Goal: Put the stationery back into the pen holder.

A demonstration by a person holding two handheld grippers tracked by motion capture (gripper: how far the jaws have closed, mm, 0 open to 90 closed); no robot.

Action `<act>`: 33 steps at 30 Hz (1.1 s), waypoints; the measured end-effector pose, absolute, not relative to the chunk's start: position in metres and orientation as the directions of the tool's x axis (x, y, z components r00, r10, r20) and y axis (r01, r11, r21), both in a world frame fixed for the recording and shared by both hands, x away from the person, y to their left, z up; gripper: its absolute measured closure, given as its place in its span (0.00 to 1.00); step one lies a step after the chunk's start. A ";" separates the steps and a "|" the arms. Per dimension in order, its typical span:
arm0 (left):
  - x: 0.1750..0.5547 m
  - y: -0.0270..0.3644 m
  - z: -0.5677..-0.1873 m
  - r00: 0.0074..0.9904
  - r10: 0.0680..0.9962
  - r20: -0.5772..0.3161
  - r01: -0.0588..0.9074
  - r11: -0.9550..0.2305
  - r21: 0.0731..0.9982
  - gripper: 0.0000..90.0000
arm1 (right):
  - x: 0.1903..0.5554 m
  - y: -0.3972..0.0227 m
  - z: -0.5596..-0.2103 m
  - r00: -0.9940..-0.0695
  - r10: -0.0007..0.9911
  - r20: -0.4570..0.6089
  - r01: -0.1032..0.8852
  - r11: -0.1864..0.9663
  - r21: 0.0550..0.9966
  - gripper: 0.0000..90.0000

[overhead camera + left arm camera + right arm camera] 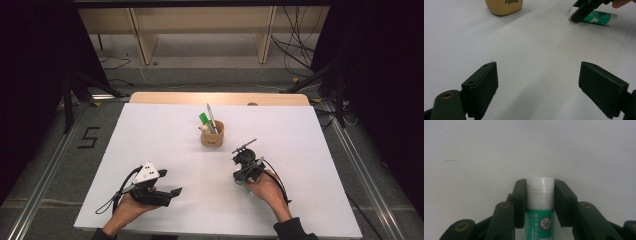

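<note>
White surface (165, 150): a broad matte sheet over a wooden top, whose bare strip shows along the far edge in the high view; both gripper views show it as plain pale ground.
Floor: grey, with metal rails at each side, a painted mark at the left, and cables and a pale shelf frame beyond the surface; the high view alone takes this in.
Left claw (172, 192): held low near the front edge at the left, lying on its side, grey three-cornered plate on top. The left gripper view shows its jaws standing wide apart with bare surface between them.
Right claw (540, 192): held at the right of centre in the high view (248, 165), where what it grips cannot be made out. The right gripper view shows its jaws clamped on either side of the glue stick, pads pressing on the tube just below the cap.
Cup (212, 135): tan, upright behind the middle of the surface, holding a green item, a grey pen and a small pale piece; the left gripper view shows its lower body with dark lettering (504, 6).
Glue stick (540, 205): white cap, green label with a small red round sign. The left gripper view shows it lying flat on the surface (599, 17), well apart from the cup.
</note>
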State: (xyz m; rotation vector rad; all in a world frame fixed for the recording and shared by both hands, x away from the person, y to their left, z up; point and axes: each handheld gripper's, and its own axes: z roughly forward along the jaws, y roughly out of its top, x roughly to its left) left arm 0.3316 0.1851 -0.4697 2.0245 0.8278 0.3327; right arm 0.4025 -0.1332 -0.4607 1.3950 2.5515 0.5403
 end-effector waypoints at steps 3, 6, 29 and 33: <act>0.332 0.185 -0.470 0.741 0.667 -0.078 0.425 -0.375 0.824 0.17 | 0.401 -0.136 -0.458 -0.553 0.833 0.026 0.761 0.492 0.423 0.73; 0.331 0.185 -0.469 0.739 0.669 -0.079 0.425 -0.372 0.825 0.17 | 0.401 -0.140 -0.453 -0.550 0.834 0.042 0.751 0.472 0.462 0.73; 0.333 0.188 -0.469 0.724 0.679 -0.119 0.436 -0.317 0.842 0.17 | 0.411 -0.152 -0.409 -0.515 0.852 0.100 0.534 0.227 0.814 0.73; 0.333 0.188 -0.468 0.724 0.679 -0.122 0.437 -0.316 0.842 0.17 | 0.425 -0.147 -0.398 -0.510 0.852 0.119 0.517 0.193 0.834 0.73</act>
